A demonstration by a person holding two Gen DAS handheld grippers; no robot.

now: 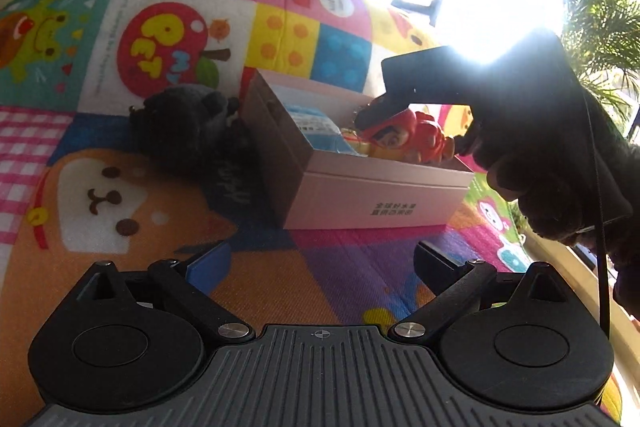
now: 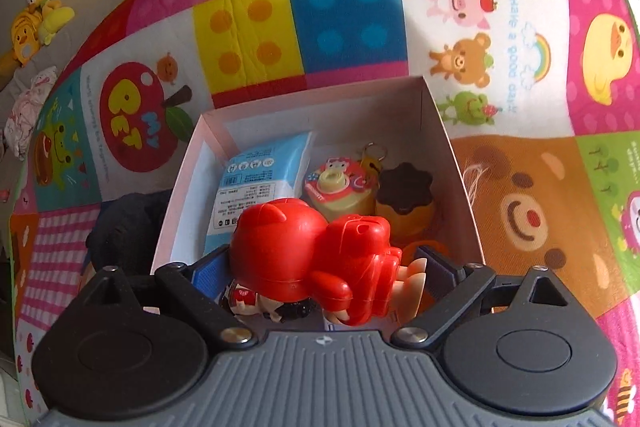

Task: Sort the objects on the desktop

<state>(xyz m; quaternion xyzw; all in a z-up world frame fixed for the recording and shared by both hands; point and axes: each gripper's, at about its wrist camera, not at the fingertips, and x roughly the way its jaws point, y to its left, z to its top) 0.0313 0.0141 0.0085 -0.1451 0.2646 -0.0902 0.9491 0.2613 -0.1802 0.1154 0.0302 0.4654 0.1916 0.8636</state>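
a bright cartoon patchwork mat [image 2: 520,67] covers the surface, with a glaring window and a palm plant [image 1: 600,27] behind. one open pink box [image 1: 360,195] holds four things: one blue packet [image 2: 264,183], one toy camera [image 2: 340,187], one pudding toy [image 2: 404,203] and the red figurine [image 2: 316,259], clamped in the right gripper [image 2: 320,267] fingers. one dark plush [image 1: 188,123] lies beside the box. the left gripper [image 1: 320,263] fingers are spread wide, empty.

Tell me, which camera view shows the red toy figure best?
The right wrist view: the red toy figure fills the middle, between the right gripper fingers, above the box. The left wrist view shows it small and partly hidden.
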